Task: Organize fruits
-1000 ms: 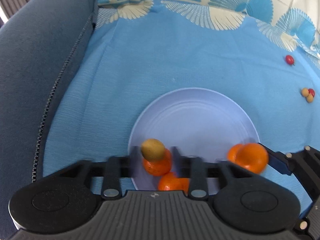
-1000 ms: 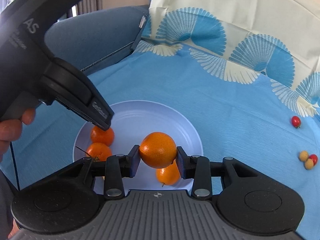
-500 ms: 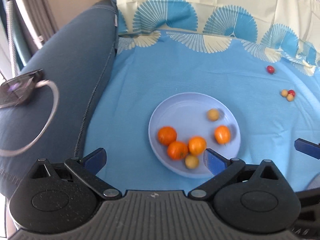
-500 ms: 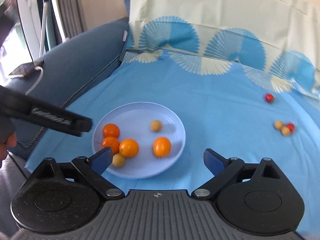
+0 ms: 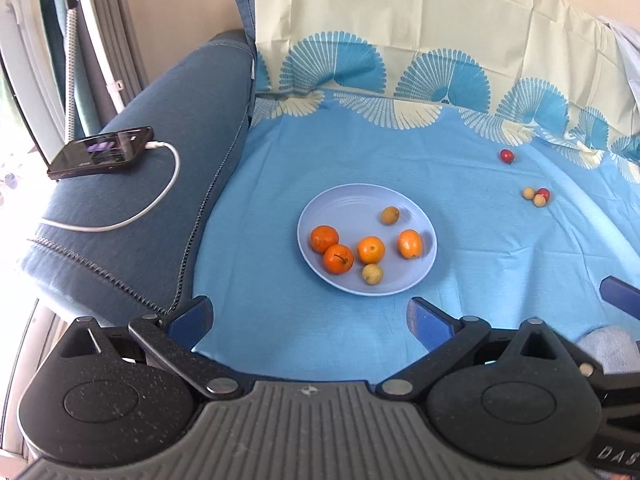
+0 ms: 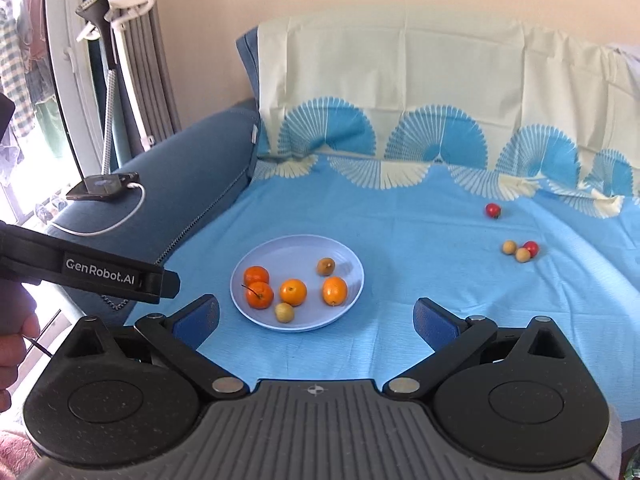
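A pale blue plate [image 5: 424,272] is seen on the blue patterned cloth [image 5: 360,152] spread over the sofa. Four oranges and two small yellowish fruits are held on it: two oranges [image 5: 325,239] touching at the left, a third orange [image 5: 371,249] in the middle, a fourth orange [image 5: 409,244] to the right, one yellowish fruit [image 5: 372,273] near the front rim and another yellowish fruit [image 5: 390,215] toward the back. Well apart on the cloth, a single red fruit [image 6: 493,210] and a cluster of two tan fruits and a red one [image 6: 520,251] are left lying. The left gripper [image 5: 310,316] is spread wide with nothing between its pads. The right gripper [image 6: 316,316] is opening, likewise empty. A phone [image 5: 102,152] with a white cable [image 5: 160,196] is seen on the sofa arm.
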`<state>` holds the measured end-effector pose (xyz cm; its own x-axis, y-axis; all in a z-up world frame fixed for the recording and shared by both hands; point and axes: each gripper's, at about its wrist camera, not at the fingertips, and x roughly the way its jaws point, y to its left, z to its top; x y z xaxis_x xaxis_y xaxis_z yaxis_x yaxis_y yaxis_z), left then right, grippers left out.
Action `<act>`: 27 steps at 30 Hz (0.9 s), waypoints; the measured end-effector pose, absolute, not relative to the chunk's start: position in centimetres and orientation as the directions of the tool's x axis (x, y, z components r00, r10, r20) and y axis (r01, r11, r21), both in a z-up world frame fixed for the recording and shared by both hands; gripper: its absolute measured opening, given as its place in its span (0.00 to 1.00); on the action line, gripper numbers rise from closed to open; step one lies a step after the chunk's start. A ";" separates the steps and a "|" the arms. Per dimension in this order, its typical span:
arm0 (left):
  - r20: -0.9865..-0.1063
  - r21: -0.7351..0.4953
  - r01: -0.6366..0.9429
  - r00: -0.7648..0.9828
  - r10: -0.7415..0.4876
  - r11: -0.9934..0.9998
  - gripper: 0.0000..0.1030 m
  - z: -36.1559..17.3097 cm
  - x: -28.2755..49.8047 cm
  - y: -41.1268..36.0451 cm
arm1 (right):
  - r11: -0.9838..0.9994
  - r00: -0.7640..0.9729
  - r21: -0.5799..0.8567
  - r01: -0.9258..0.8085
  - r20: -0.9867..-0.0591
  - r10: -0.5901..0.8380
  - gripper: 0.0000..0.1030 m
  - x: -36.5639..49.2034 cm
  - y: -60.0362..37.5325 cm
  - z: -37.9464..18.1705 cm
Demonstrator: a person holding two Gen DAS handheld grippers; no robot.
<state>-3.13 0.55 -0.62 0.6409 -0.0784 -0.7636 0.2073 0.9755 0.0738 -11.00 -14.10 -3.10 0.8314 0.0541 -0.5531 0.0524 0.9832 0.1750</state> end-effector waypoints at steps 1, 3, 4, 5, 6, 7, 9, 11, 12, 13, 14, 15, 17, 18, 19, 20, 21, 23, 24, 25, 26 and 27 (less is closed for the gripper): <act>-0.761 0.075 0.205 0.644 -0.077 0.976 1.00 -0.4 -3.6 0.7 | 0.983 0.837 0.174 0.056 -0.545 0.049 0.99 -11.5 -14.2 -2.8; -0.753 0.076 0.202 0.653 -0.076 0.977 1.00 -0.1 -4.4 0.9 | 0.982 0.845 0.176 0.064 -0.533 0.041 0.99 -12.2 -14.3 -2.3; -0.748 0.077 0.201 0.660 -0.077 0.977 1.00 0.2 -4.7 0.9 | 0.982 0.849 0.178 0.067 -0.527 0.038 0.99 -12.5 -14.4 -2.2; -0.741 0.079 0.201 0.667 -0.077 0.976 1.00 0.4 -5.0 1.0 | 0.981 0.853 0.180 0.069 -0.521 0.036 0.99 -12.8 -14.5 -2.0; -0.735 0.082 0.201 0.674 -0.077 0.976 1.00 0.7 -5.4 1.0 | 0.981 0.856 0.181 0.070 -0.516 0.035 0.99 -13.0 -14.5 -1.8; -0.728 0.084 0.200 0.681 -0.077 0.976 1.00 0.9 -5.7 1.0 | 0.981 0.858 0.181 0.069 -0.512 0.034 0.99 -13.3 -14.5 -1.7; -0.719 0.086 0.202 0.691 -0.079 0.976 1.00 1.2 -6.1 1.1 | 0.982 0.861 0.177 0.066 -0.507 0.034 0.99 -13.7 -14.3 -1.6; -0.713 0.086 0.205 0.696 -0.083 0.975 1.00 1.5 -6.3 1.0 | 0.983 0.864 0.174 0.060 -0.502 0.036 0.99 -14.0 -14.2 -1.4; -0.711 0.088 0.205 0.698 -0.083 0.975 1.00 1.6 -6.5 1.0 | 0.983 0.866 0.173 0.060 -0.499 0.035 0.99 -14.1 -14.1 -1.4; -0.709 0.089 0.205 0.700 -0.083 0.975 1.00 1.7 -6.5 1.0 | 0.983 0.867 0.171 0.059 -0.496 0.034 0.99 -14.1 -14.0 -1.3; -0.708 0.090 0.206 0.701 -0.083 0.974 1.00 1.7 -6.5 0.9 | 0.983 0.869 0.171 0.059 -0.494 0.033 0.99 -14.2 -14.0 -1.2; -0.708 0.090 0.207 0.701 -0.084 0.974 1.00 1.7 -6.5 0.9 | 0.983 0.869 0.171 0.060 -0.493 0.032 0.99 -14.3 -14.0 -1.2; -0.708 0.088 0.208 0.701 -0.086 0.974 1.00 1.7 -6.6 0.9 | 0.983 0.870 0.172 0.063 -0.493 0.030 0.99 -14.4 -14.0 -1.2; -0.707 0.088 0.208 0.702 -0.086 0.974 1.00 1.7 -6.6 0.9 | 0.983 0.869 0.172 0.064 -0.493 0.029 0.99 -14.4 -14.0 -1.2; -0.707 0.088 0.209 0.702 -0.086 0.974 1.00 1.7 -6.6 1.0 | 0.983 0.869 0.172 0.066 -0.493 0.028 0.99 -14.4 -14.0 -1.1; -0.706 0.088 0.208 0.703 -0.086 0.974 1.00 1.7 -6.6 0.9 | 0.983 0.869 0.172 0.066 -0.494 0.028 0.99 -14.5 -14.0 -1.1; -0.705 0.087 0.208 0.704 -0.087 0.974 1.00 1.7 -6.6 1.0 | 0.983 0.869 0.172 0.067 -0.494 0.027 0.99 -14.4 -13.9 -1.1; -0.705 0.087 0.209 0.704 -0.088 0.974 1.00 1.7 -6.5 1.1 | 0.983 0.869 0.171 0.066 -0.494 0.028 0.99 -14.4 -13.9 -1.1; -0.706 0.087 0.208 0.703 -0.087 0.974 1.00 1.7 -6.5 1.1 | 0.983 0.869 0.171 0.065 -0.495 0.028 0.99 -14.4 -13.9 -1.1; -0.707 0.088 0.208 0.702 -0.086 0.974 1.00 1.6 -6.4 1.1 | 0.983 0.868 0.170 0.065 -0.495 0.028 0.99 -14.4 -13.9 -1.1; -0.709 0.088 0.209 0.700 -0.086 0.974 1.00 1.6 -6.3 1.1 | 0.983 0.868 0.170 0.065 -0.496 0.028 0.99 -14.4 -13.9 -1.1; -0.710 0.090 0.208 0.699 -0.084 0.974 1.00 1.5 -6.3 1.0 | 0.983 0.867 0.170 0.065 -0.497 0.029 0.99 -14.4 -13.9 -1.1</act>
